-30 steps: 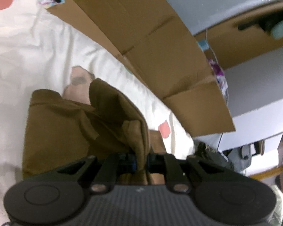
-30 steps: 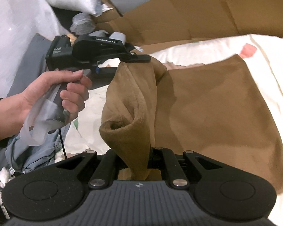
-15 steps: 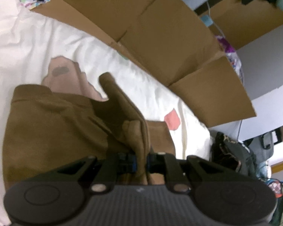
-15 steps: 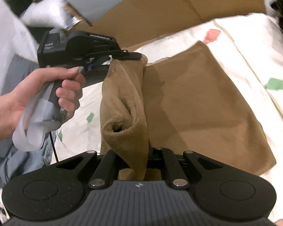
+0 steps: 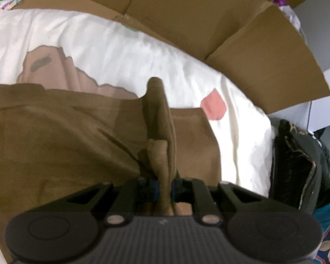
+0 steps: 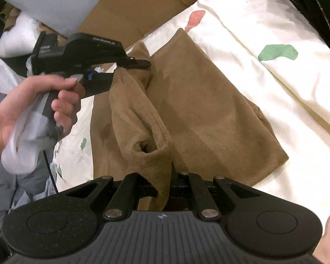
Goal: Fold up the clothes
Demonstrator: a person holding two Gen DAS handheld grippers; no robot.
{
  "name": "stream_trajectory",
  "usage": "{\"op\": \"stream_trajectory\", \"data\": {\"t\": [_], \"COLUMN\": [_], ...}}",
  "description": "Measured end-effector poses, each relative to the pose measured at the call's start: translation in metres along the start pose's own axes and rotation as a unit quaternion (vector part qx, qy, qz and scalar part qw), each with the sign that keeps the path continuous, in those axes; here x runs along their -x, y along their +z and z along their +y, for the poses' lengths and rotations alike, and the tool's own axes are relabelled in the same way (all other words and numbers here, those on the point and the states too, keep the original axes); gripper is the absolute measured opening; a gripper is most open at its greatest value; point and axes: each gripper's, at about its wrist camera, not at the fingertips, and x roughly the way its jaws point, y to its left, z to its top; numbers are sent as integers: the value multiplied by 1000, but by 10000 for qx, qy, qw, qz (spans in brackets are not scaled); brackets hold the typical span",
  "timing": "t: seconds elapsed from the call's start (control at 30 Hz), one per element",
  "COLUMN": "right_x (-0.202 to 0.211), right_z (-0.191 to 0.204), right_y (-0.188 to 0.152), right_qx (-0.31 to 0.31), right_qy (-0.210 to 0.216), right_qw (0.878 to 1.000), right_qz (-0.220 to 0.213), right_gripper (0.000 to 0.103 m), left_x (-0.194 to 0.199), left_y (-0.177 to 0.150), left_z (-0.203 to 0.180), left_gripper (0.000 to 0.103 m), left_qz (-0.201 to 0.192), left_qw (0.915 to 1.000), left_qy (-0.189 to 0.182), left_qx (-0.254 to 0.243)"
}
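Right tongs (image 6: pixel 165 182): clenched on a rolled fold of the brown garment (image 6: pixel 209 110), the fabric bunched between the jaws at the near edge of the cloth. Left tongs (image 5: pixel 164 181): likewise clamped on a raised ridge of the same garment; from the right wrist view they show at the garment's far left corner (image 6: pixel 132 63), gripped by the person's left hand (image 6: pixel 44 105).

Brown garment: plush, tan-brown, lying mostly flat on the white bedsheet (image 6: pixel 264 83), with one long strip lifted off it between the two tongs. The strip forms an open tube end (image 6: pixel 147 147) just ahead of the right tongs.

Bedsheet: white with coloured patches; a green patch (image 6: pixel 277 52) lies to the right of the garment, a red patch (image 6: pixel 195 17) just past its far corner, a pinkish-brown print (image 5: pixel 55 70) touching its far edge in the left wrist view.

Flattened cardboard (image 5: pixel 209 17): beyond the garment, along the sheet's far side.

Dark bundle of clothing (image 5: pixel 294 167): right of the garment, off the sheet's edge.
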Motion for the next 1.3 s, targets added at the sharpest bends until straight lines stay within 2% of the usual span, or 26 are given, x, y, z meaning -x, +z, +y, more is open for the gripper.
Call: {"op": "stream_trajectory", "data": {"t": [0.17,0.23,0.37,0.4,0.47,0.5,0.53,0.8,1.3], "right_x": [5,8,14,17,21,21,23,41,53], "right_z": [-4,-6,-8,-9,-9,-9,-9,-9,-30], "right_y": [2,3,1,0,-3,-4,-4,-12,-20], "right_qx": [69,52,-97,-130,-142,-147,-165,-159,-314], "right_qy": [24,-34,-79,-71,-7,18,31,-267,-628], "right_qw": [10000,10000,9996,9994,9989,9988,9986,9964,9943], "right_qz": [14,-60,-265,-323,-456,-476,-493,-783,-798], "right_gripper": [11,25,31,31,25,8,5,3,3], "left_x": [-6,-6,-7,-6,-4,-1,1,13,-10], "left_y": [5,5,4,4,2,1,0,-1,-8], "left_z": [-2,-3,-6,-7,-8,-8,-9,-22,-43], "left_gripper": [11,11,11,11,11,11,11,11,11], "left_qz": [208,226,203,182,125,68,11,-246,-172], "left_qw": [9997,9996,9994,9994,9995,9996,9996,9997,9997], "left_qy": [130,180,264,279,287,281,258,28,-45], "left_qx": [-40,-59,-52,-41,12,54,84,-31,-143]}}
